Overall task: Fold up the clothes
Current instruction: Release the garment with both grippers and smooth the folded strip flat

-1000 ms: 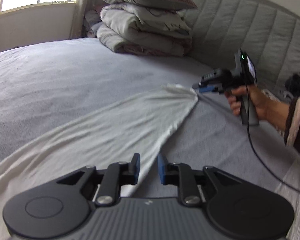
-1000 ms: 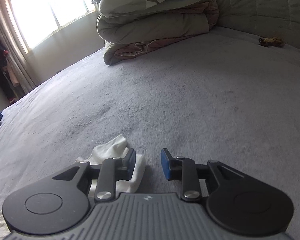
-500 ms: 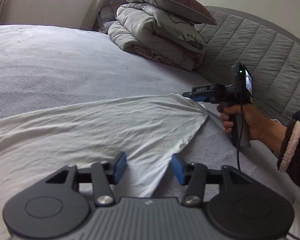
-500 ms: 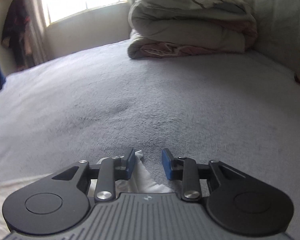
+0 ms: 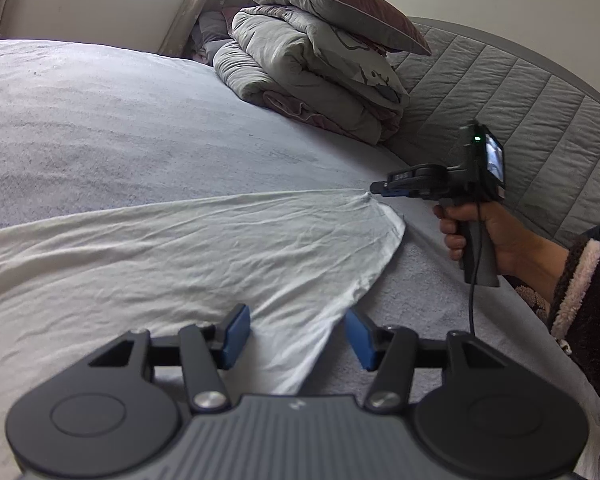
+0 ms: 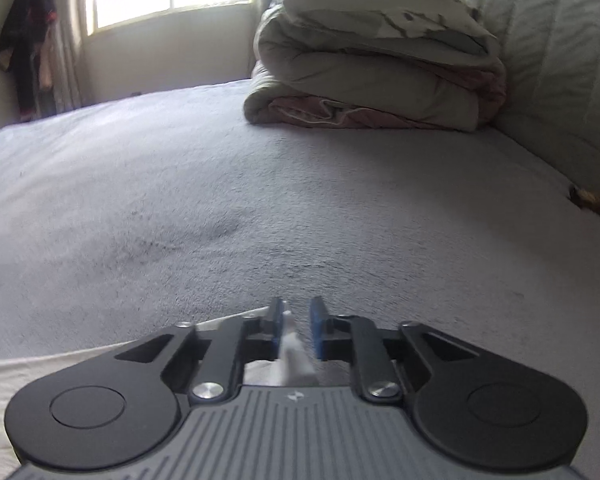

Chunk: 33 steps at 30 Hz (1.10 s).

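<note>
A white garment (image 5: pixel 180 248) lies spread and wrinkled on the grey bed (image 5: pixel 100 120). My left gripper (image 5: pixel 296 336) is open, low over the garment's near right edge, with the cloth's hem running between its blue pads. In the left wrist view a hand (image 5: pixel 472 228) holds my right gripper (image 5: pixel 374 191) at the garment's far corner, which is drawn to a taut point. The right wrist view shows the right gripper (image 6: pixel 297 320) shut on a white tuft of that garment (image 6: pixel 290 344).
Folded quilts with a pillow on top (image 5: pixel 312 64) are stacked at the head of the bed, seen also as the bedding stack (image 6: pixel 372 68). A quilted grey headboard (image 5: pixel 520 92) runs along the right. A small brown object (image 6: pixel 590 200) lies near it.
My right gripper's fingers have closed on the garment's corner and drawn it taut. My left gripper has opened wider and come lower over the near edge.
</note>
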Motion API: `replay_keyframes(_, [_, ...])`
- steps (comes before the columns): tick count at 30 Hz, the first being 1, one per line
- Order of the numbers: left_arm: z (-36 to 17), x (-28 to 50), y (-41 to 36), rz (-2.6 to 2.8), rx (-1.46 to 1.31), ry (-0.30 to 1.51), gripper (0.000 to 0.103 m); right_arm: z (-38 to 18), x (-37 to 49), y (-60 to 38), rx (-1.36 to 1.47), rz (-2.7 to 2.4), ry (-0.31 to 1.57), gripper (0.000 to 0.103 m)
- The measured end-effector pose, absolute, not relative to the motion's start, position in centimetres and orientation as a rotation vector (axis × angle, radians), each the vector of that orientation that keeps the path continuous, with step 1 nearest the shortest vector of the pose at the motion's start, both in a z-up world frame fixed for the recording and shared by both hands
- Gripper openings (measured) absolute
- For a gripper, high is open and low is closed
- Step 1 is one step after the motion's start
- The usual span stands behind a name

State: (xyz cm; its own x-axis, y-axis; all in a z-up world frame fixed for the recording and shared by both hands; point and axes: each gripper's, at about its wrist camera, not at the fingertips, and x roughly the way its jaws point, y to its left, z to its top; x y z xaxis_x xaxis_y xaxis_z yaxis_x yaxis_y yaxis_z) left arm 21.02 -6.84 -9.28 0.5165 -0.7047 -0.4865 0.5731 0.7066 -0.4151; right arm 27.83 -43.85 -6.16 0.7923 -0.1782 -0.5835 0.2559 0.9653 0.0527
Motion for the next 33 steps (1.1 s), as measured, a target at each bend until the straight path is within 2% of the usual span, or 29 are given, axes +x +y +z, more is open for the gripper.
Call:
replay_keyframes(10, [-9.3,21.0,-6.8,-0.772,-0.211,0.678,0.055,-7.0,24.3,-44.6,0.276,-0.269,0.675,0.028])
replay_keyframes(11, [-9.3,21.0,-6.8,-0.773,-0.213,0.678,0.055,-7.1,24.2,-44.0,0.242,-0.27,0.674,0.026])
replay_keyframes(12, [-9.3,21.0,-6.7,-0.773,-0.215,0.679,0.055,-7.2,24.1,-43.4,0.208,-0.27,0.672,0.01])
replay_keyframes(13, [-9.3,21.0,-6.7,-0.774,-0.217,0.679,0.055,-7.4,24.0,-42.8,0.173,-0.271,0.67,0.003])
replay_keyframes(18, [-9.2,21.0,-6.7,-0.774,-0.218,0.68,0.055,-7.8,24.0,-42.5,0.096,-0.344,0.679,0.003])
replay_keyframes(20, [-9.2,21.0,-6.7,-0.773,-0.219,0.68,0.055,-7.4,24.0,-42.2,0.096,-0.357,0.672,0.005])
replay_keyframes(23, [-9.0,20.9,-6.8,-0.763,-0.216,0.678,0.055,-6.4,23.5,-41.1,0.104,-0.368,0.615,0.015])
replay_keyframes(25, [-8.7,20.8,-6.8,-0.765,-0.23,0.683,0.056,-5.9,23.2,-39.6,0.119,-0.327,0.582,0.028])
replay_keyframes(33, [-7.6,21.2,-5.6,-0.642,-0.243,0.671,0.062,-4.5,21.3,-33.1,0.145,-0.131,0.599,0.035])
